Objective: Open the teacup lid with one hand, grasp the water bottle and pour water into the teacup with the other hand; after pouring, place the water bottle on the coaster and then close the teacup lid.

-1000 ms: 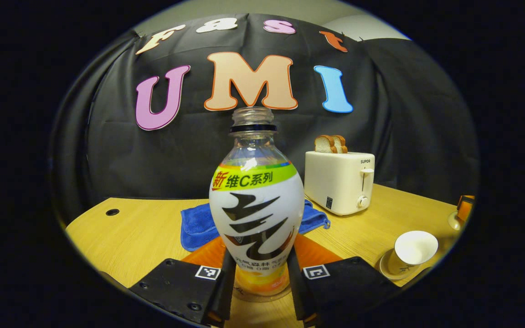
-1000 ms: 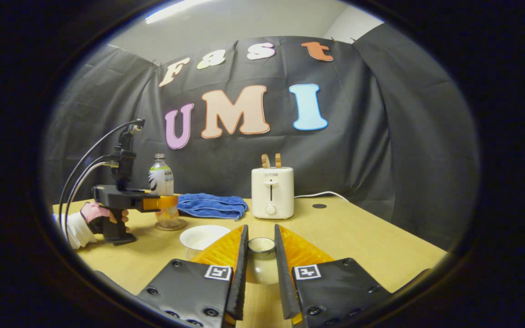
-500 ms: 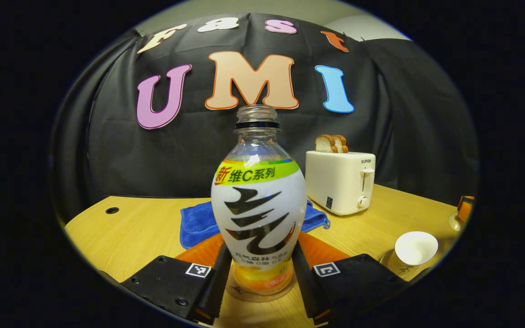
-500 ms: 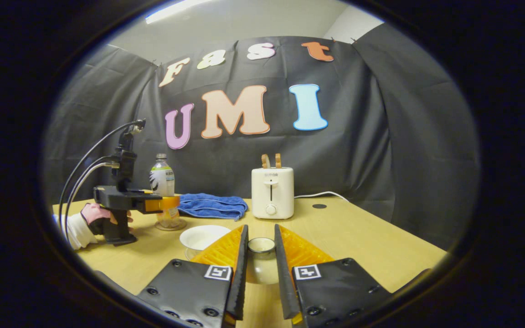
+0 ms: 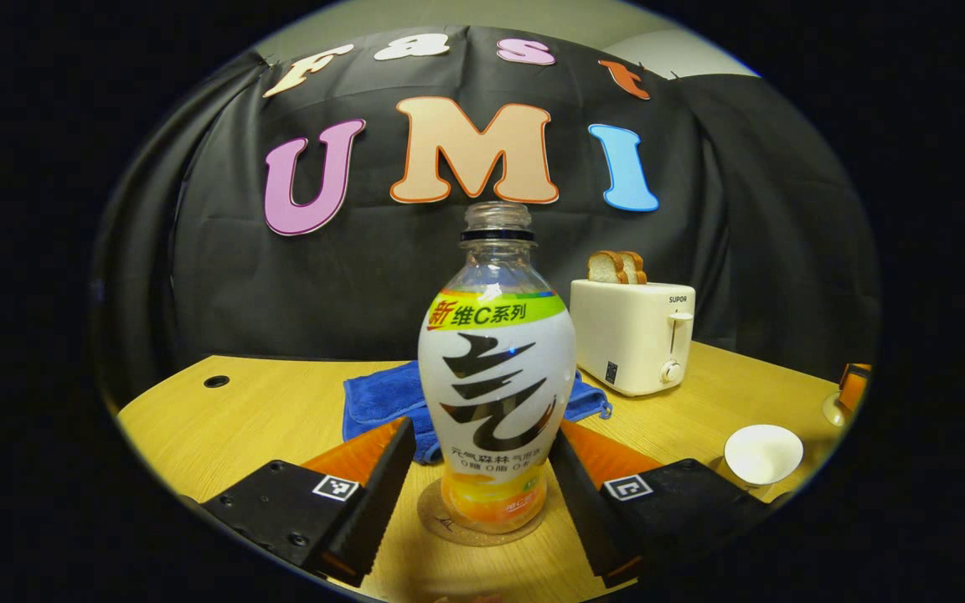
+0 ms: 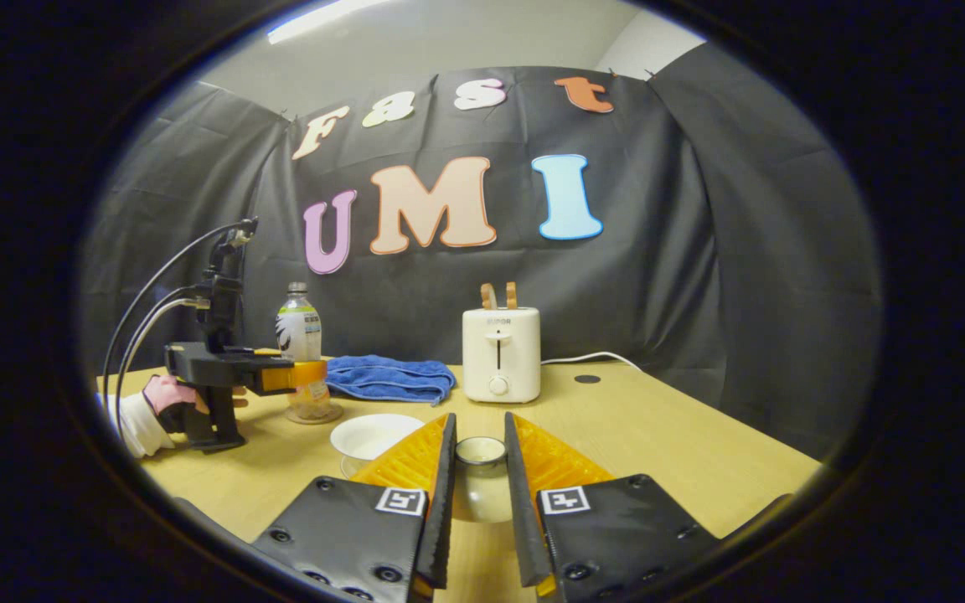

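The water bottle (image 5: 495,394), clear with a white and green label and no cap, stands upright on the round coaster (image 5: 441,523). My left gripper (image 5: 482,435) is open, one finger on each side of the bottle with a gap to it. To the right the white teacup (image 5: 763,456) stands uncovered on its saucer. In the right gripper view my right gripper (image 6: 480,469) is shut on the white teacup lid (image 6: 480,490), held above the table just right of the teacup (image 6: 374,435). Farther left, a gloved hand holds the left gripper (image 6: 281,375) at the bottle (image 6: 300,331).
A cream toaster (image 5: 633,335) with two bread slices stands at the back, with a blue towel (image 5: 382,394) folded to its left behind the bottle. The wooden table (image 6: 658,444) has a cable hole (image 5: 216,381) at the far left and black cloth walls around it.
My left gripper has opened off the bottle and drawn back a little, leaving the bottle standing on the coaster. The right gripper holds the lid still.
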Tool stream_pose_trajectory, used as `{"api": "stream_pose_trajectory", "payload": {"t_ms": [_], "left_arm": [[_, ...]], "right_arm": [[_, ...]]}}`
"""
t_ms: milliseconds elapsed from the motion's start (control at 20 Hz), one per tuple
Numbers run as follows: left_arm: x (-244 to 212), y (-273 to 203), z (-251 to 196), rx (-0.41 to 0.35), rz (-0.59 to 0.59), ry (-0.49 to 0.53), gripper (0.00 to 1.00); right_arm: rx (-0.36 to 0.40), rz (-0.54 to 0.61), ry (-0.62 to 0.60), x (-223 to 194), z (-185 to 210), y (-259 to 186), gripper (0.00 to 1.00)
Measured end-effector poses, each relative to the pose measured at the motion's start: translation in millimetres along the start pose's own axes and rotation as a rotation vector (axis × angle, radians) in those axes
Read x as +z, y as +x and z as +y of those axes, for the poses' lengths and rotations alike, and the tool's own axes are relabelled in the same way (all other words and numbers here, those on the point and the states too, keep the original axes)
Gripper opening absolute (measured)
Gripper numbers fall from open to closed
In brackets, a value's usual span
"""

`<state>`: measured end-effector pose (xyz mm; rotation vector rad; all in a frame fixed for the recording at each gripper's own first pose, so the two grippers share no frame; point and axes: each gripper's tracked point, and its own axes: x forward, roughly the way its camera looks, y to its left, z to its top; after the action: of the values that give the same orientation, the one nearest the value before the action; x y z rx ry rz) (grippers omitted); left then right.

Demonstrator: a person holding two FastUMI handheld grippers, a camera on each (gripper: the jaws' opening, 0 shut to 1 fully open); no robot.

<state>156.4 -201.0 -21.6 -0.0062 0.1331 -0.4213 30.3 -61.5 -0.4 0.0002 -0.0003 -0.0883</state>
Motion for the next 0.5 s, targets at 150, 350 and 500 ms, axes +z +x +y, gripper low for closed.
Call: {"api": "stream_pose_trajectory", "payload": {"t_ms": [150,350,500], "left_arm": [[7.3,-15.4,5.2,0.022,-0.053,0.012,0.95],[16.6,-35.4,12.1,0.051,-0.126,0.01,0.94],[11.3,-47.1,13.4,0.057,-0.125,0.011,0.95]], "right_arm": [[0.002,-0.003,0.0,0.5,0.4,-0.7,0.35],[0.003,0.0,-0.001,-0.1,1.3,0.2,0.35],[0.008,0.002,-0.001,0.0,5.6,4.9,0.35]]}}
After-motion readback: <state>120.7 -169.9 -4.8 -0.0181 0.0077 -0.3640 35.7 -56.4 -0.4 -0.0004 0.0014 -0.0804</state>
